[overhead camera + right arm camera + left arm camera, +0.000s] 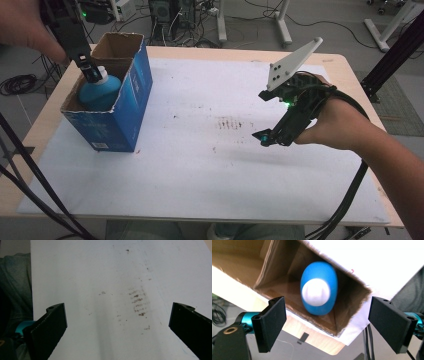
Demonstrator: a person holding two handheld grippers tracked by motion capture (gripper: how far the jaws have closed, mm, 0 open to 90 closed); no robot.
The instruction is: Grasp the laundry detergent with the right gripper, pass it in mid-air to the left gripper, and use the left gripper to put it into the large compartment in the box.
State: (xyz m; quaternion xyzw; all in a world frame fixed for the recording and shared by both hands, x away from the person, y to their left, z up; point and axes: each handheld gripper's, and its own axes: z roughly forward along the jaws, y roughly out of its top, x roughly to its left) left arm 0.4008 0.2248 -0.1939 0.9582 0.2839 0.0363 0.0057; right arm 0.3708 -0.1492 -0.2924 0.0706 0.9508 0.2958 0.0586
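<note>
A blue cardboard box [127, 102] with an open top stands at the left of the table. Inside it, a blue bottle [102, 92] with a white cap stands upright. My left gripper [92, 75] hangs just over the box mouth, its tips beside the cap. In the left gripper view the jaws stand wide apart, and the bottle [319, 275] lies below between them, down in the box [279, 272]; the left gripper [328, 302] holds nothing. My right gripper [264, 137] hovers over the white sheet at the right. Its jaws are open and it [118, 306] is empty.
A white sheet [210, 170] covers most of the wooden table [345, 65]. Brown smudges [230, 122] mark its middle, and the smudges [137, 300] lie under the right gripper. A black frame post [395, 50] stands at the right. Cables trail off the front edge.
</note>
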